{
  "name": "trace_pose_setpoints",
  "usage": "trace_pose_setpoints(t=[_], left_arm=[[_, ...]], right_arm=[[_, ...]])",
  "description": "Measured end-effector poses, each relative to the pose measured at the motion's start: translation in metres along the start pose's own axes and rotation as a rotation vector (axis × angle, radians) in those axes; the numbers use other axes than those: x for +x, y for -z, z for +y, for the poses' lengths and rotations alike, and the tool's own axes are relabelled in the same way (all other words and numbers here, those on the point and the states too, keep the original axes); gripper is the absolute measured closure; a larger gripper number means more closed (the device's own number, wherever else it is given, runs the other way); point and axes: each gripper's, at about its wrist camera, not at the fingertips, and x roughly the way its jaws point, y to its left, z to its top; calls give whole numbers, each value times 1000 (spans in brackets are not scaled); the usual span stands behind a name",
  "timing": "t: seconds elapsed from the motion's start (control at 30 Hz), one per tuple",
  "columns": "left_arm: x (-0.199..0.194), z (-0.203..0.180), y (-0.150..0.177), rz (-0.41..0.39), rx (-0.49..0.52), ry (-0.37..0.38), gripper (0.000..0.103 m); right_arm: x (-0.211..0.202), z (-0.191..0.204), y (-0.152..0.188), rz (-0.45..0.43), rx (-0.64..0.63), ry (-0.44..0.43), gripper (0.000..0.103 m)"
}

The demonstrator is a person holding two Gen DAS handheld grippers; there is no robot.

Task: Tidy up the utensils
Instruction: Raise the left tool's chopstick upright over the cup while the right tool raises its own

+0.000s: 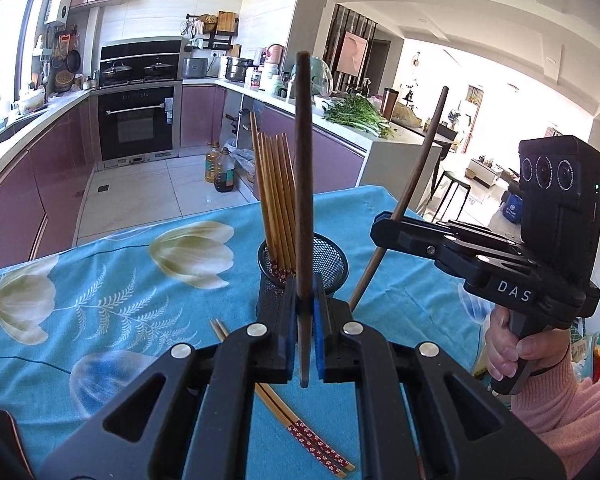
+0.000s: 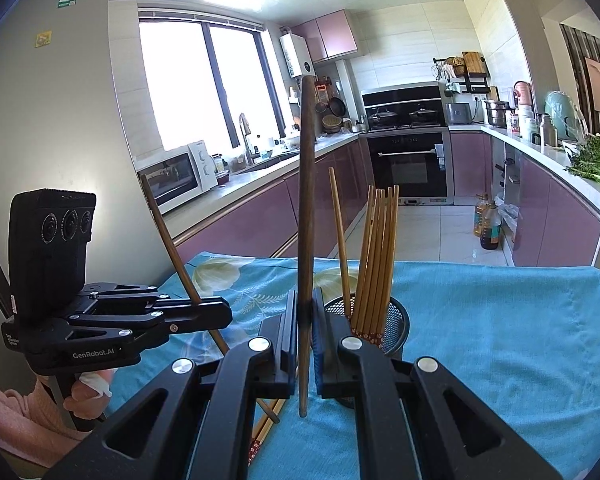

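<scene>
Nearest the left wrist camera, the left gripper (image 1: 304,320) has its fingers clamped on a dark wooden stick (image 1: 303,200) that stands close to upright, its long axis running almost straight up out of the pads and its lower tip poking out just below them. Directly beyond those fingers, touching distance in this view, stands the black mesh cup (image 1: 328,264), so the left hand looks the nearer of the two to the drop. The right gripper (image 1: 384,228), held by a hand (image 1: 508,344) in a pink sleeve (image 1: 560,412), is pinched shut on a second dark stick (image 1: 404,200) that leans, top tipped toward the right table edge and lower end reaching down toward the cloth beside the cup. In the right wrist view that stick (image 2: 306,240) rises nearly vertical, with the cup (image 2: 392,320) just right of the fingers. The coming move, as I judge it, turns on getting each lower tip over the cup's open mouth and lowering along the stick's own length. The cup already holds a bundle of light bamboo chopsticks (image 1: 276,200), fanned and leaning toward the far left, red patterned ends down. One loose pair (image 1: 300,424) lies flat on the blue flowered tablecloth (image 1: 100,280) near the near edge, under the left gripper.
</scene>
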Motion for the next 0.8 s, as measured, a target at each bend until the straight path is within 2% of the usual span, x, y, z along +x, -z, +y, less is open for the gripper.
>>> trace_pose_setpoints(t=[0.8], left_arm=[[1,-3,-19,-40,28,11,95]], right_arm=[[-5,9,-9,-37,-26,2,97]])
